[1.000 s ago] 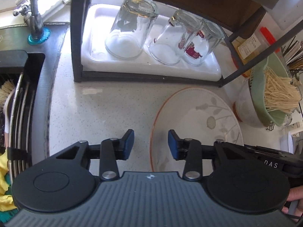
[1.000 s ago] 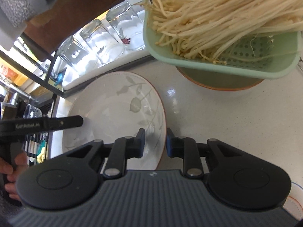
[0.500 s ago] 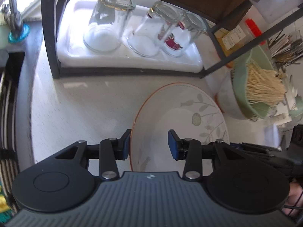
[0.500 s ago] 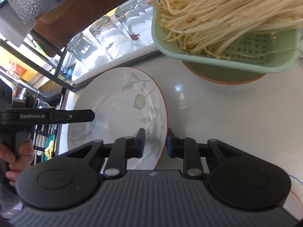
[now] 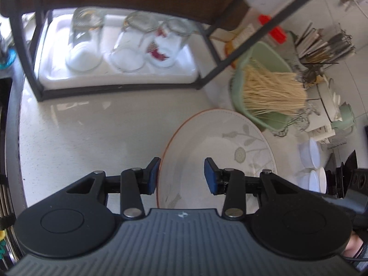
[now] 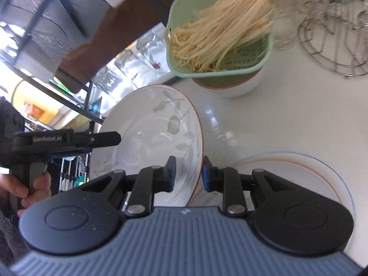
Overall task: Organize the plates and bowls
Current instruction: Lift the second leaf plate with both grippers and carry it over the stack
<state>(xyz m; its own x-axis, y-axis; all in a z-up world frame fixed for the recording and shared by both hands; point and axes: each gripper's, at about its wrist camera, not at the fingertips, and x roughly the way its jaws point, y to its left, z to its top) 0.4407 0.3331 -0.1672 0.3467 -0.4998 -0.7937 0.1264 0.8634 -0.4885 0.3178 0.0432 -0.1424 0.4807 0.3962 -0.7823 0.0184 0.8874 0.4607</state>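
Plate [image 6: 149, 135] clamped by right gripper [image 6: 189, 173]; strainer [image 6: 257, 62] holds noodles [image 6: 220, 36].

A white leaf-patterned plate [image 6: 147, 138] with an orange rim is tilted, its right edge raised off the counter. Beside it lies a second plate [image 6: 299, 168], flat, rimmed orange and blue.

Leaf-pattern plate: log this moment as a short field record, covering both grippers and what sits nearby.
plate: leaf-pattern plate, orange rim, tilted up off the counter
right gripper: shut on the plate's near rim, one finger each side
left gripper: open, its fingers straddling the plate's left rim, not closed
second plate: flat on the counter, right of the held one
green colander: holds enoki mushrooms, sits in a white bowl
glasses: three, upside down on a white tray
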